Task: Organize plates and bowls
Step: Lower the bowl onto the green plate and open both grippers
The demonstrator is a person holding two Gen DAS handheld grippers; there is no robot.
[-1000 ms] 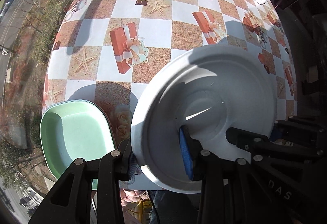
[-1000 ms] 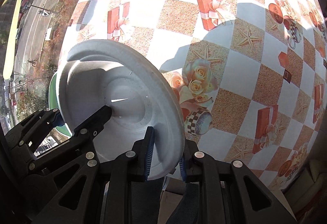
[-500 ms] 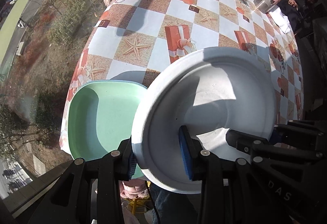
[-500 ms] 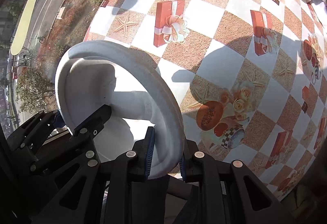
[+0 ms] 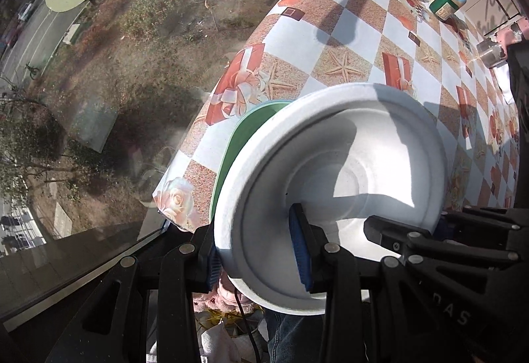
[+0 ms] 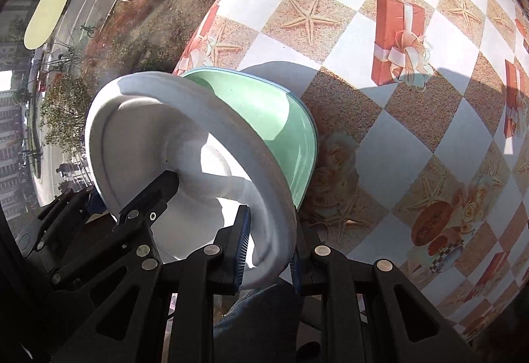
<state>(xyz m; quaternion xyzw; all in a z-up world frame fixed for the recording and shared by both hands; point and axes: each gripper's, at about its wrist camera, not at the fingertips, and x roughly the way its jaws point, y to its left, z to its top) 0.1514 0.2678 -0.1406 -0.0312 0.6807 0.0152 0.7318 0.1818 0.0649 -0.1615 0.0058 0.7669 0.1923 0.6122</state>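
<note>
A white round plate (image 5: 330,171) is held tilted in the air by both grippers. My left gripper (image 5: 254,258) is shut on its near rim, one blue pad inside the plate. My right gripper (image 6: 269,253) is shut on the opposite rim of the same plate (image 6: 158,131). Each gripper also shows in the other's view: the right one (image 5: 429,240), the left one (image 6: 148,197). Under and behind the plate, a mint-green dish (image 6: 264,108) lies on the table corner; in the left wrist view only its dark edge (image 5: 244,131) shows.
The table (image 6: 413,148) carries a checked cloth with starfish and gift-box prints; its corner and edge (image 5: 185,184) are close to the dish. A green bottle (image 5: 448,0) and a metal cup (image 5: 492,48) stand far back. Beyond the edge is a window with a street below.
Both grippers have carried the white plate left toward the table corner, so it now hangs over the green dish and hides most of it. The grip has not changed.
</note>
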